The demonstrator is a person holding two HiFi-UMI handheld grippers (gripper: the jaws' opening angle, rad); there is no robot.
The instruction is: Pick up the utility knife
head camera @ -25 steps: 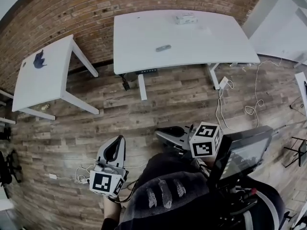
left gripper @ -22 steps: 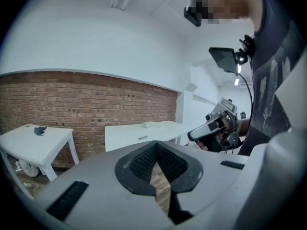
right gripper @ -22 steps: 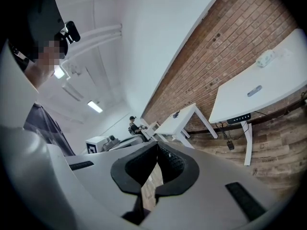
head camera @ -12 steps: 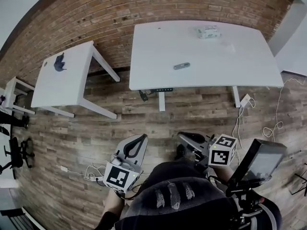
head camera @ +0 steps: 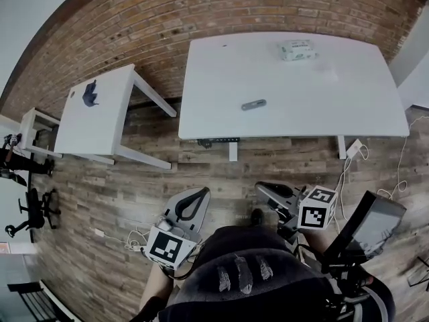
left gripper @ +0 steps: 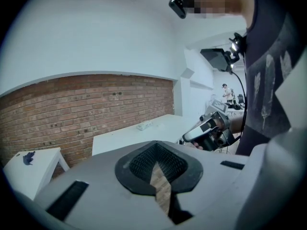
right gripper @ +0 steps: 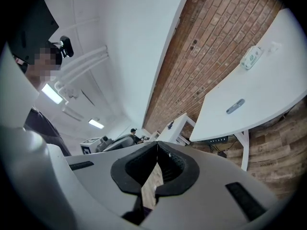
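The utility knife [head camera: 254, 104], a small grey bar, lies flat near the middle of the big white table [head camera: 348, 106], closer to its front edge. It also shows in the right gripper view, the knife [right gripper: 235, 106] far off on the same table [right gripper: 268, 92]. Both grippers are held low in front of the person's body, well short of the table. My left gripper [head camera: 201, 193] is shut with nothing in it, jaws [left gripper: 156, 163] pressed together. My right gripper [head camera: 264, 188] is also shut and empty [right gripper: 155, 163].
A white and green box [head camera: 295, 49] sits at the back of the big table. A smaller white table [head camera: 100, 123] with a dark object [head camera: 90, 94] stands to the left. Brick wall behind. Cables [head camera: 348, 170] trail on the wood floor; office chairs [head camera: 30, 210] at far left.
The whole view has shifted: the big table has come nearer and sits more centred ahead. Both grippers have travelled along with the person and stay shut.
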